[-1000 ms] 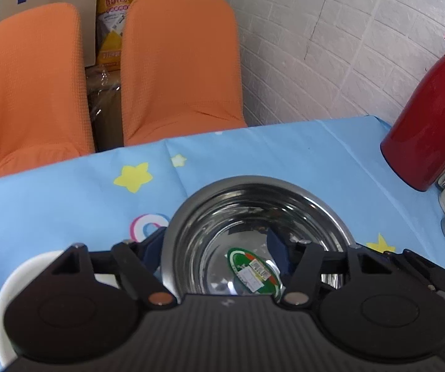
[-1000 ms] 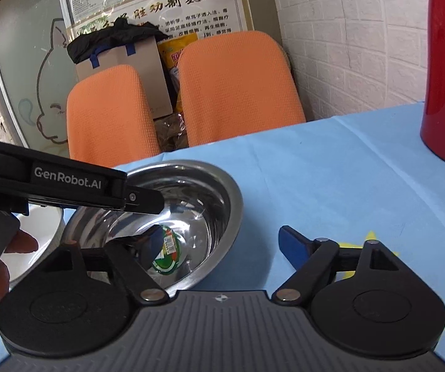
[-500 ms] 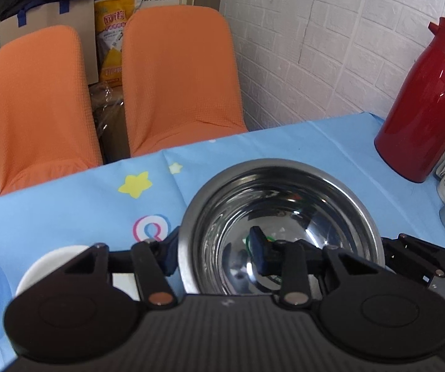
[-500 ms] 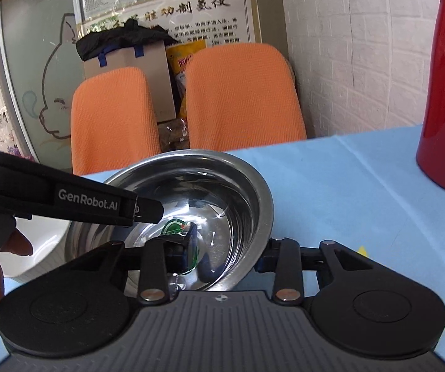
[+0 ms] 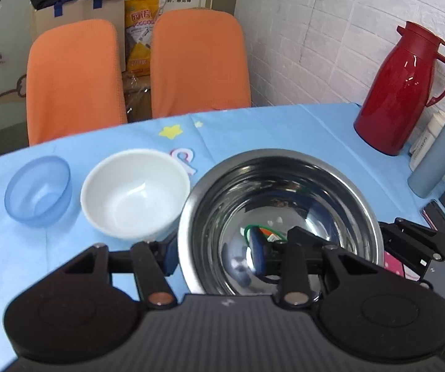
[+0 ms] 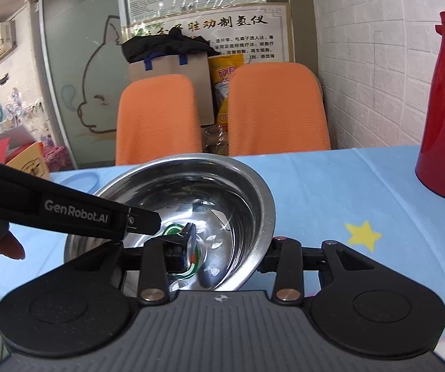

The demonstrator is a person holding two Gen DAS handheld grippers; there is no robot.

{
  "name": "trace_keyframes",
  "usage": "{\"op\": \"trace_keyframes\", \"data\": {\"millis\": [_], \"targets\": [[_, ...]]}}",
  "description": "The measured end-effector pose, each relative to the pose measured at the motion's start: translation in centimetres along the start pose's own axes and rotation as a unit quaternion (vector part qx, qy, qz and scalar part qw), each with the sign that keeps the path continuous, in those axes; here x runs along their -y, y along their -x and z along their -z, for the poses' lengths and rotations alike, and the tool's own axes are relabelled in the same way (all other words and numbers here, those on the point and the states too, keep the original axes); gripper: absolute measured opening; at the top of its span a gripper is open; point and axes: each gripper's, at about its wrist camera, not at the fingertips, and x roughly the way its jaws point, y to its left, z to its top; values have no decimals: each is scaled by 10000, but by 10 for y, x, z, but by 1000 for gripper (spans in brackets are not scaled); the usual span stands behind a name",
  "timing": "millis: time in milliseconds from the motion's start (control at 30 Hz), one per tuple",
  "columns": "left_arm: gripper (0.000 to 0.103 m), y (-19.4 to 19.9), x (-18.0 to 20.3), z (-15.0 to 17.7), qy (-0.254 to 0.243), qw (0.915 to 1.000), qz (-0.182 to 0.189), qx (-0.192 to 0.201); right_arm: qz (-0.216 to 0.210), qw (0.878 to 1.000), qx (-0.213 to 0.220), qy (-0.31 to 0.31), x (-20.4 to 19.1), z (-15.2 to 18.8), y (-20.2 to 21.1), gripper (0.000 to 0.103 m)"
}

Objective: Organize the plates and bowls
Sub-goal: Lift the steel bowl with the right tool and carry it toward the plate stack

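A large steel bowl [image 5: 284, 192] with a green sticker inside is held above the blue tablecloth by both grippers. My left gripper [image 5: 213, 254] is shut on its left rim, one finger inside and one outside. My right gripper [image 6: 228, 248] is shut on its right rim [image 6: 262, 217] the same way. A white bowl [image 5: 135, 192] and a small clear blue bowl [image 5: 38, 190] stand on the cloth to the left of the steel bowl.
A red thermos jug [image 5: 402, 93] stands at the back right by the brick wall, with a grey-blue bottle [image 5: 436, 155] and a white bottle beside it. Two orange chairs [image 5: 197, 62] stand behind the table. The tablecloth [image 6: 362, 192] is bare right of the steel bowl.
Both grippers have closed on the steel bowl's rim and lifted it off the table. The white and blue bowls have come into view on the left.
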Motion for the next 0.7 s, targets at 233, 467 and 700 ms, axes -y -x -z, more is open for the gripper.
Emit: {"op": "trace_keyframes", "data": {"millis": [233,467,700], "targets": [[33,38,-1,68,127,9998,-13,-137,-96,9994,-330,-96,-32,44,36,72],[33,51,-5,103,158,9996,-5,-245,-84,9986,-511,-96,-49,68,48,75],[33,45,-13,117,339,9988,89,-335,-236,9969,-735,-172,-50,84,42,82]]}}
